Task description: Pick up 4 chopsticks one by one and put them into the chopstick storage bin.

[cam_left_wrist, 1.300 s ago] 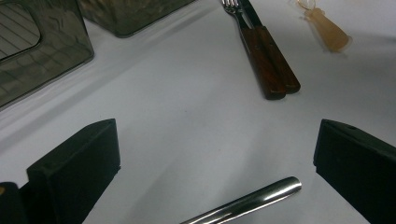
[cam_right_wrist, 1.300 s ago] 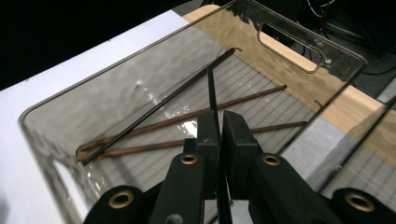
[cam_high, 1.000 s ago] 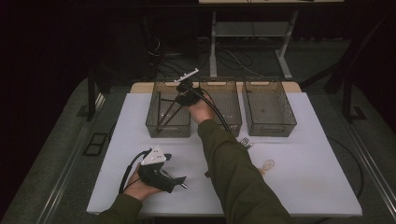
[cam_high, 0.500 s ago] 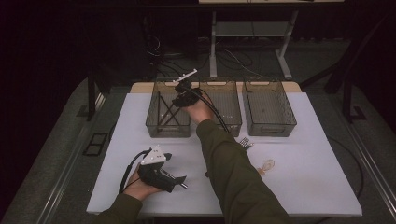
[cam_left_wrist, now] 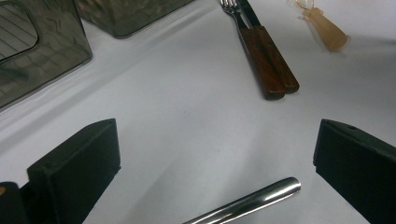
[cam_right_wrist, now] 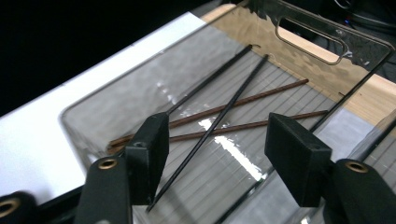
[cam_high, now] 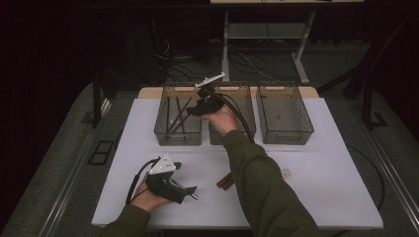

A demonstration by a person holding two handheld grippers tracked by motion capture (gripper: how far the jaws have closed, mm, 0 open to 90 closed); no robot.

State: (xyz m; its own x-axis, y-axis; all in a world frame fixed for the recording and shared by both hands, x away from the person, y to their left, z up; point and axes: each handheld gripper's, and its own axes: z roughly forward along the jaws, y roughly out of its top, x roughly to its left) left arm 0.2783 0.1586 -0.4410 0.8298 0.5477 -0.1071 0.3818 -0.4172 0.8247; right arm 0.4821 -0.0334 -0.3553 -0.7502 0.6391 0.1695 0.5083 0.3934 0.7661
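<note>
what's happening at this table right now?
A person is sorting utensils into clear bins. The right gripper, jaws open and empty, hovers over the left bin, where chopsticks lie. The left gripper rests open on the table by a metal handle. Wooden-handled cutlery waits.

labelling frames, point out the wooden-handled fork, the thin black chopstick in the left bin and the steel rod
brown wooden-handled fork point(cam_left_wrist: 261, 60), left gripper view, handle middle
thin black chopstick point(cam_right_wrist: 219, 121), right gripper view, mid-shaft
shiny steel rod point(cam_left_wrist: 252, 200), left gripper view, shaft

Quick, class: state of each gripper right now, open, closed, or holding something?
Left gripper: open, holding nothing; a metal rod lies on the table between its jaws.
Right gripper: open, empty, over the left bin of chopsticks.
</note>
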